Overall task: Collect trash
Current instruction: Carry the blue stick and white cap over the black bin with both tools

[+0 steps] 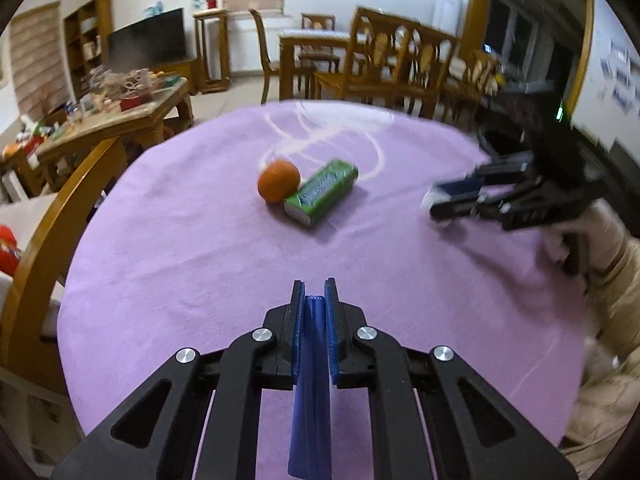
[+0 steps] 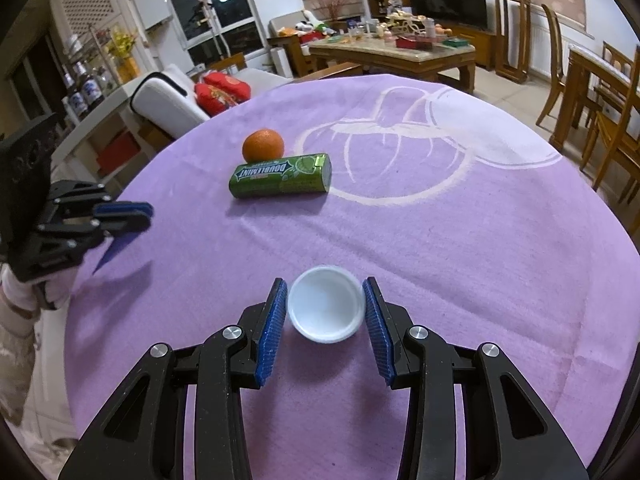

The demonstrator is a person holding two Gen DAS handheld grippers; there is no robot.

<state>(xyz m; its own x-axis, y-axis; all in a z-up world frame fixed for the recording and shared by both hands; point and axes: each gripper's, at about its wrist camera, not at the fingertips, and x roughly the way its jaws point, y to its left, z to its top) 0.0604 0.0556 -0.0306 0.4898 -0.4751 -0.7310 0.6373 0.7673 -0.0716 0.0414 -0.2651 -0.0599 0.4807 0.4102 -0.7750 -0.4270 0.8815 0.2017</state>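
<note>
My left gripper (image 1: 315,292) is shut on a thin dark blue strip, maybe a bag (image 1: 311,396), that hangs down between the pads; it also shows in the right wrist view (image 2: 132,213). My right gripper (image 2: 326,290) is shut on a small white cup (image 2: 326,304), open side facing the camera, held above the purple cloth; it also shows blurred in the left wrist view (image 1: 440,200). An orange (image 2: 263,145) and a green Doublemint gum box (image 2: 281,176) lie touching each other near the table's middle, also seen in the left wrist view (image 1: 320,192).
The round table (image 2: 460,240) has a purple cloth with a white pattern. Wooden chairs (image 1: 384,64) stand around it, and a chair back (image 1: 60,216) curves along the left edge. A cluttered coffee table (image 2: 400,52) and a sofa (image 2: 172,96) stand beyond.
</note>
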